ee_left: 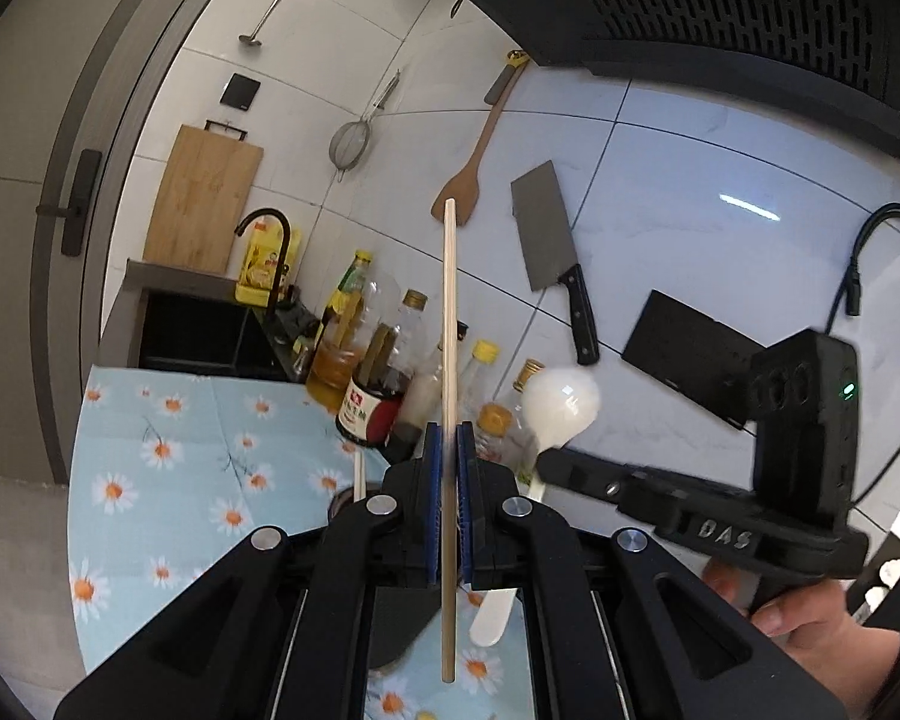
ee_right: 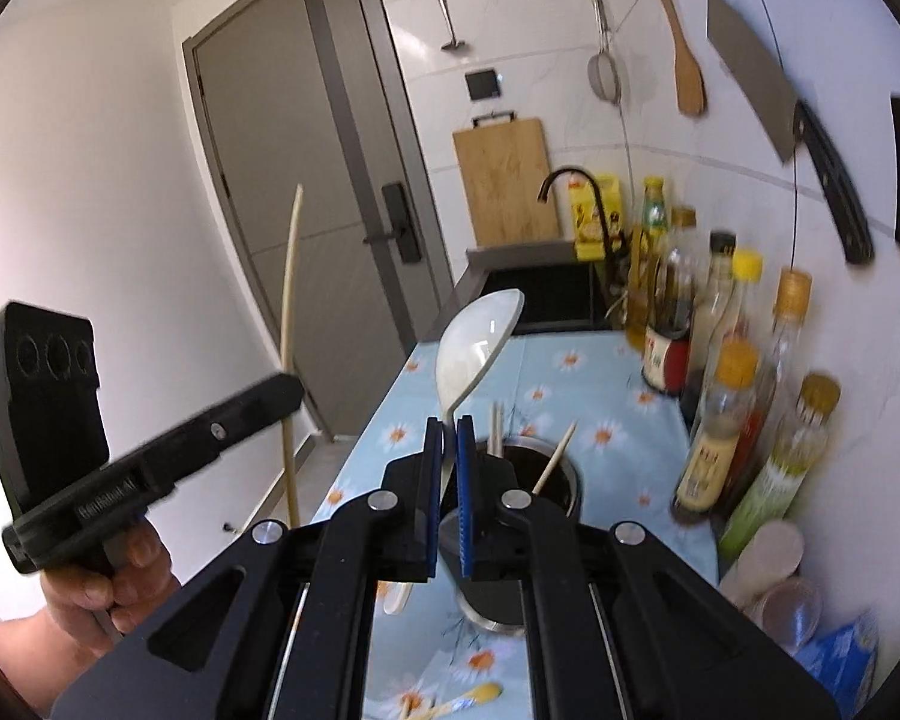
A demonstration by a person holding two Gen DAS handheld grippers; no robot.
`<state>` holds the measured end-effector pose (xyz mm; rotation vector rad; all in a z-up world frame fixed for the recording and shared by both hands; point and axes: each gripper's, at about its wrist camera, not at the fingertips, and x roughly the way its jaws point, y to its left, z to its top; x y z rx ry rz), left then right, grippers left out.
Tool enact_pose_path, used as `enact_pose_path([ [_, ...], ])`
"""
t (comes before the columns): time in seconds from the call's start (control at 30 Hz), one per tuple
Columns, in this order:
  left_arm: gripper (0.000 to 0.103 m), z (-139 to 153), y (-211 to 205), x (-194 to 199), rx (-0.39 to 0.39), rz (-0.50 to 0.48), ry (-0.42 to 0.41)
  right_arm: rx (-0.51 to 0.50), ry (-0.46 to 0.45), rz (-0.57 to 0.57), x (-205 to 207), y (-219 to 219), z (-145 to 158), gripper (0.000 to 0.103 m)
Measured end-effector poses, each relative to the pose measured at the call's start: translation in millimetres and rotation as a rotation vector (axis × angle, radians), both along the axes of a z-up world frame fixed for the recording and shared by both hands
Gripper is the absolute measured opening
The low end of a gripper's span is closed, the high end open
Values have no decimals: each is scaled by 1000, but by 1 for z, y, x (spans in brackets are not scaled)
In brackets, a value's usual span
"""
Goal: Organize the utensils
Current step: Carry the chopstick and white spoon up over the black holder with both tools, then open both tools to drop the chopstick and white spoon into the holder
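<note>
My left gripper (ee_left: 449, 438) is shut on a single wooden chopstick (ee_left: 449, 324), held upright above the counter. My right gripper (ee_right: 449, 429) is shut on the handle of a white spoon (ee_right: 471, 348), bowl up, just above a dark metal utensil cup (ee_right: 564, 483) that holds a few chopsticks (ee_right: 555, 459). In the left wrist view the right gripper (ee_left: 690, 498) shows at right with the white spoon (ee_left: 561, 402). In the right wrist view the left gripper (ee_right: 150, 450) shows at left with its chopstick (ee_right: 291, 324). More utensils (ee_right: 456, 699) lie on the cloth near the bottom edge.
A daisy-print blue cloth (ee_left: 168, 456) covers the counter. Several sauce and oil bottles (ee_right: 720, 420) stand along the tiled wall. A cleaver (ee_left: 549, 246), wooden spatula (ee_left: 465, 180) and strainer (ee_left: 349, 144) hang on the wall. A black sink (ee_left: 192, 336) and a cutting board (ee_left: 201, 204) are at the far end.
</note>
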<state>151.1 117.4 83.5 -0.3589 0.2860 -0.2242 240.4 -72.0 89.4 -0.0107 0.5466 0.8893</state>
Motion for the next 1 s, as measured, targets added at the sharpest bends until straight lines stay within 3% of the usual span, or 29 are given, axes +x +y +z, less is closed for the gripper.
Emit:
enact_pose_path([
  [0.43,4,-5,5,62,-10,30,-28,-17,-84,-71,40,16,2,6],
  [0.7,4,-22,-1,86,-6,27,-22,-56,-68,-90,54,24,-17,6],
  [1.0,4,-59,-4,100,-5,20,52,-102,-11,-93,65,31,-47,6],
])
